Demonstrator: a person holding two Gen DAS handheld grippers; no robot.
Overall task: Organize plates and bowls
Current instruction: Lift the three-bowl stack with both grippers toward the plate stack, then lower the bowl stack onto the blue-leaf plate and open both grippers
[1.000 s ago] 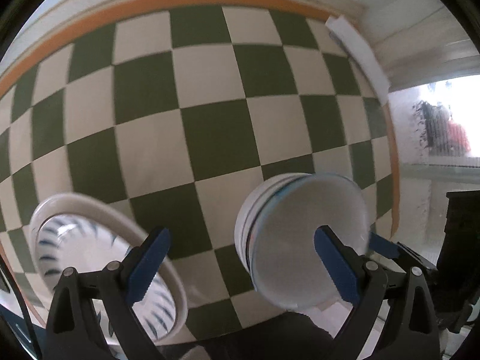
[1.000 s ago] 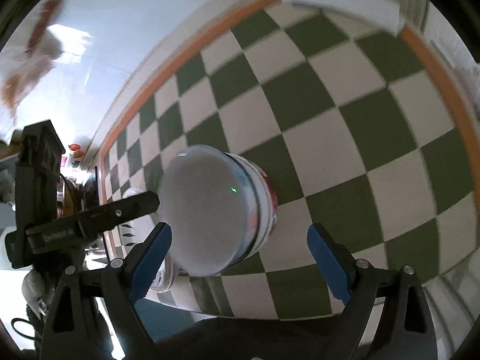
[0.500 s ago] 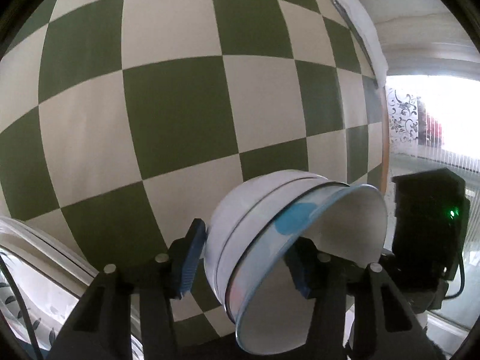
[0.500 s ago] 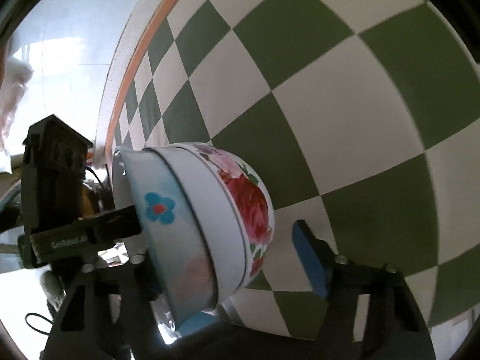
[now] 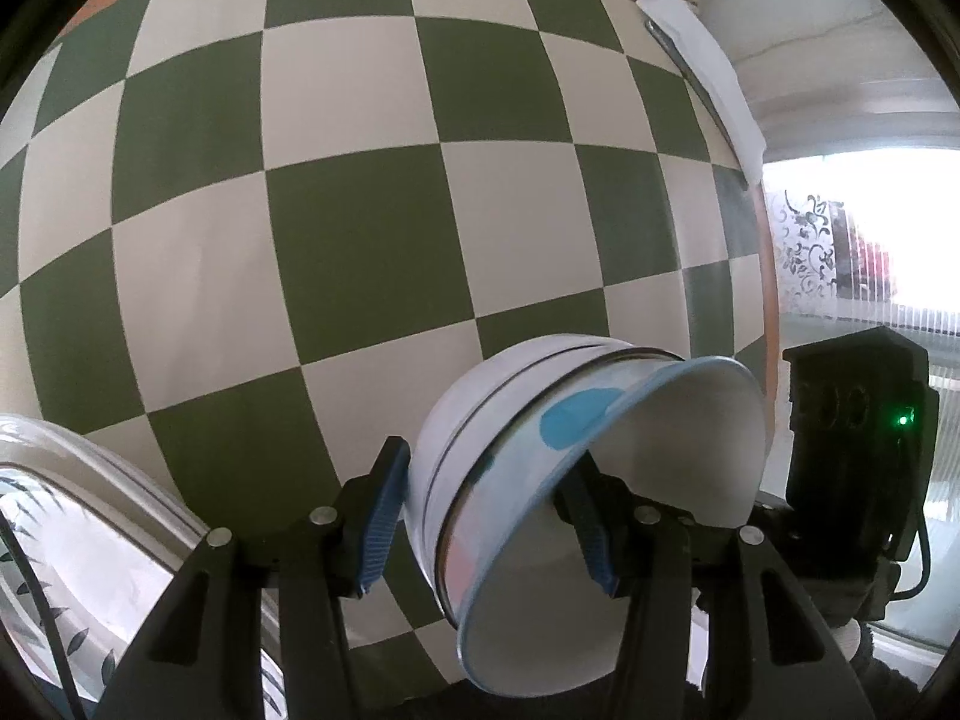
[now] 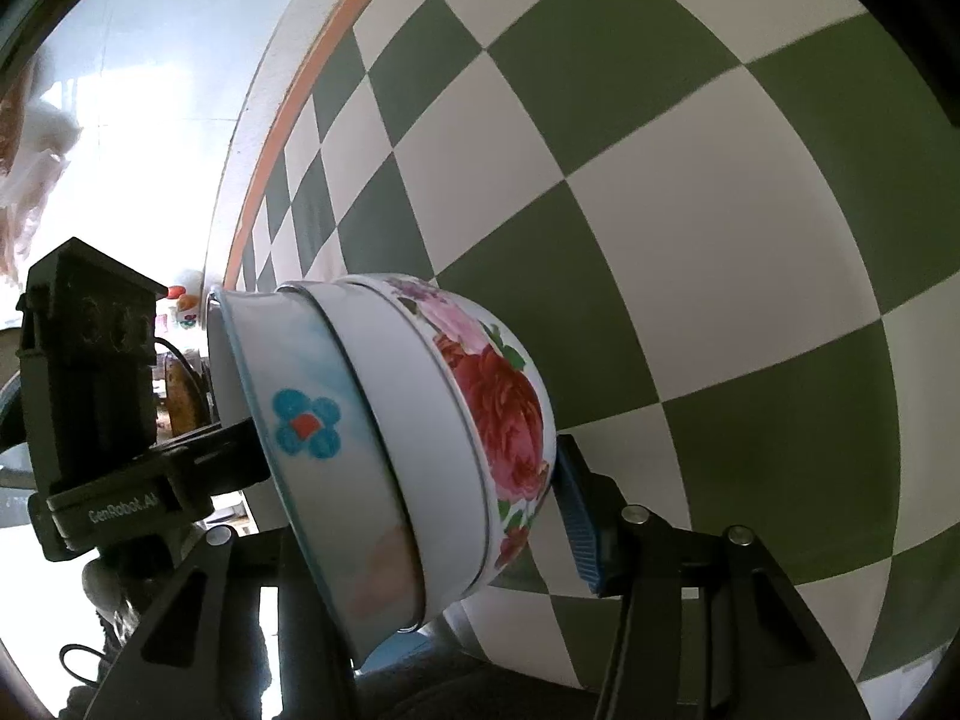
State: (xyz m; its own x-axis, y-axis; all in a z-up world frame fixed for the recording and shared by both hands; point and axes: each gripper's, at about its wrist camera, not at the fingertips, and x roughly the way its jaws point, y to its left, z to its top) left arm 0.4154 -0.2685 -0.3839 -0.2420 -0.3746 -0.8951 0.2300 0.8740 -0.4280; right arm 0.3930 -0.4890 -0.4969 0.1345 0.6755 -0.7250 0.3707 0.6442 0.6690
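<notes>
A stack of nested enamel bowls [image 5: 540, 480] is tipped on its side above the green-and-white checked tablecloth [image 5: 360, 240]. The stack also shows in the right wrist view [image 6: 420, 456], with a blue flower on the inner bowl and red roses on the outer one. My left gripper [image 5: 486, 522] is shut on the stack from one side, one pad on the outer wall, one inside. My right gripper [image 6: 420, 510] is shut on the stack from the other side; its left finger is hidden behind the bowls.
A white plate with a blue leaf pattern [image 5: 72, 540] lies at the lower left of the left wrist view. A white strip [image 5: 702, 60] lies at the table's far edge by the wall. The cloth's orange border [image 6: 282, 120] marks the table edge.
Both grippers closed in from open onto the bowl stack. The stack has tipped onto its side and sits closer to both cameras.
</notes>
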